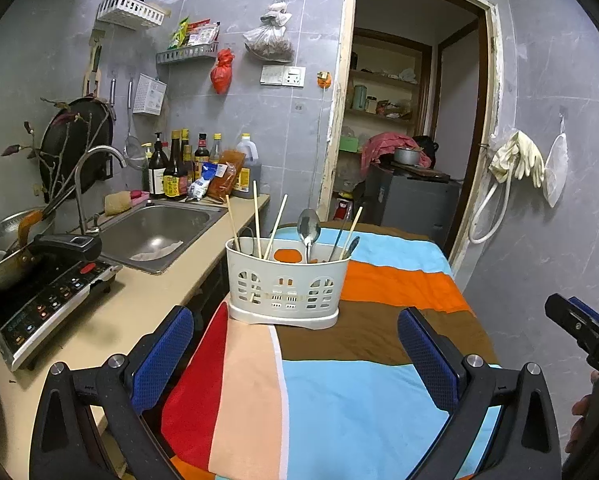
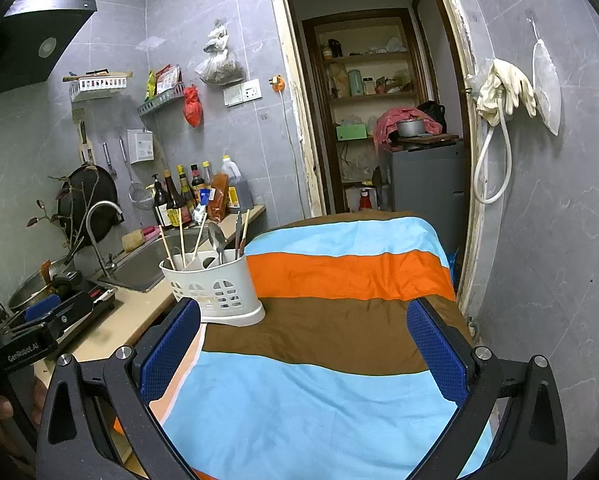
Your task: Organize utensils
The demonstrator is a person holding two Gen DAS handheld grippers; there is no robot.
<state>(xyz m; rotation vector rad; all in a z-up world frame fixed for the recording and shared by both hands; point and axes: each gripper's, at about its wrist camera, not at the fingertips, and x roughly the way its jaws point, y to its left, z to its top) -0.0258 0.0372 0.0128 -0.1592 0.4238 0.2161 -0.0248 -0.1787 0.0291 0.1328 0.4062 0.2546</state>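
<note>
I see the white utensil caddy (image 1: pixel 285 286) standing on the striped cloth (image 1: pixel 339 400), near its left edge. In it stand chopsticks (image 1: pixel 256 219) and a metal spoon (image 1: pixel 308 229). My left gripper (image 1: pixel 295 356) and right gripper (image 2: pixel 305 354) are both wide open, holding nothing.

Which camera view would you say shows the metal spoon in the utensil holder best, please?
The left wrist view: the spoon stands near the centre, bowl up and facing the camera, clear above the white holder. In the right wrist view the spoon is smaller, off to the left, and crowded by the chopsticks.
</note>
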